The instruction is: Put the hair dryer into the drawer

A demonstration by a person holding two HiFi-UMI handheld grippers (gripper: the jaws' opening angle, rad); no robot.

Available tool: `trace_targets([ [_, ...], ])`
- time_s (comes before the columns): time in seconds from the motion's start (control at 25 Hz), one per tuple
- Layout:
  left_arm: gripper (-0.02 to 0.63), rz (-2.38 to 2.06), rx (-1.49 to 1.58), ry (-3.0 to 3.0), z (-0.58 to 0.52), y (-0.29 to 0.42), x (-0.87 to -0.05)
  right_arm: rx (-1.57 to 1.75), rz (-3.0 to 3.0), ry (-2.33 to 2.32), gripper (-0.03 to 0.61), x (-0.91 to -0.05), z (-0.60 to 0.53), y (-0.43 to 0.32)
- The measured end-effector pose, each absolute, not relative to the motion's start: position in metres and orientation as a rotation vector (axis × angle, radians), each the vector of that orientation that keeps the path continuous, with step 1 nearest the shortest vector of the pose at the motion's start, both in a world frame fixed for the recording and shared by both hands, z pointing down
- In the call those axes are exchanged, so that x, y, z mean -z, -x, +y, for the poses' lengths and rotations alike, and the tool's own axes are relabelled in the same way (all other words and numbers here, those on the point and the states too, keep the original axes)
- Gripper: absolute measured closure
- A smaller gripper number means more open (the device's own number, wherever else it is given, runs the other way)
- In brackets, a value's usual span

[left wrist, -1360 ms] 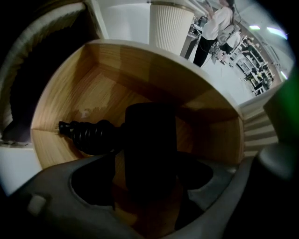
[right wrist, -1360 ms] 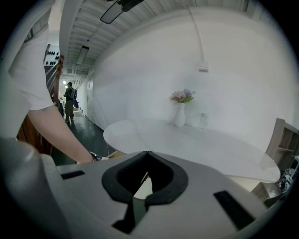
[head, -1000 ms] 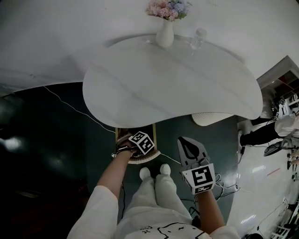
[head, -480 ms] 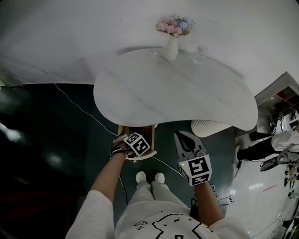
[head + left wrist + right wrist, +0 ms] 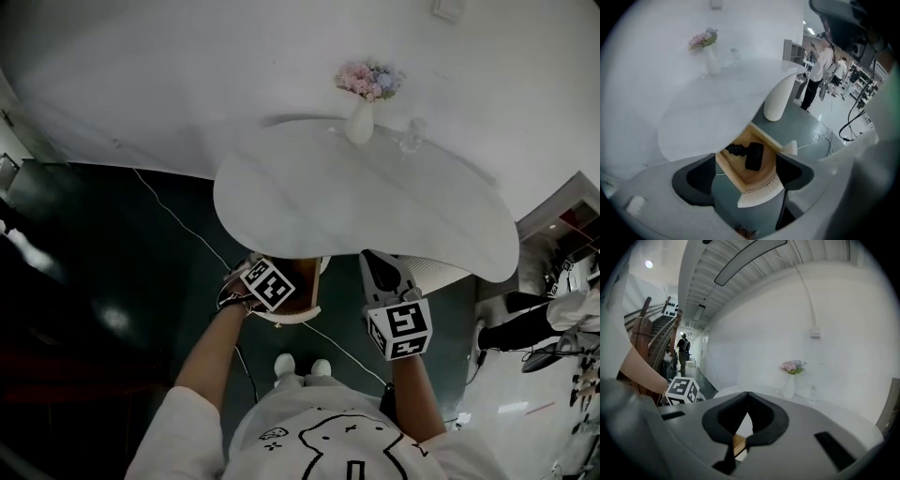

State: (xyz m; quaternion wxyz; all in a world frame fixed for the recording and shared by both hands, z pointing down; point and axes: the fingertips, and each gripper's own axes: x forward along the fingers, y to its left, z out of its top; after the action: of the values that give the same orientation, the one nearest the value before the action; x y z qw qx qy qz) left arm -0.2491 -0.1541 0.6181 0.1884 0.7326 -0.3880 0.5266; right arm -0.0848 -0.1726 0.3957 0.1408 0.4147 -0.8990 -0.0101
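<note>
The black hair dryer (image 5: 753,155) lies inside the open wooden drawer (image 5: 733,173), which is pulled out from under the white table's front edge (image 5: 281,246). My left gripper (image 5: 745,171) hovers just above the drawer's curved white front (image 5: 759,196), open, with nothing between its jaws. In the head view its marker cube (image 5: 267,284) covers part of the drawer (image 5: 302,286). My right gripper (image 5: 377,258) is held to the right of the drawer at the table edge, shut and empty. Its tips meet in the right gripper view (image 5: 747,397).
A white vase of flowers (image 5: 361,120) and a clear glass (image 5: 412,137) stand at the table's far side. A ribbed white pedestal (image 5: 778,99) stands right of the drawer. A cable (image 5: 173,217) trails over the dark floor. People stand at the far right (image 5: 820,70).
The head view has pulled back and shifted, so the table sits farther right. My left gripper stays over the drawer and the right gripper stays shut beside it.
</note>
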Motion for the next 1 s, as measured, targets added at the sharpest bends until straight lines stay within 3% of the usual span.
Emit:
trace_targets([
  [1.0,0.23,-1.772,-0.487,-2.348,-0.174,0.267,-0.385,0.268,-2.751,-1.316,0.577,-0.285,-0.181,0.085],
])
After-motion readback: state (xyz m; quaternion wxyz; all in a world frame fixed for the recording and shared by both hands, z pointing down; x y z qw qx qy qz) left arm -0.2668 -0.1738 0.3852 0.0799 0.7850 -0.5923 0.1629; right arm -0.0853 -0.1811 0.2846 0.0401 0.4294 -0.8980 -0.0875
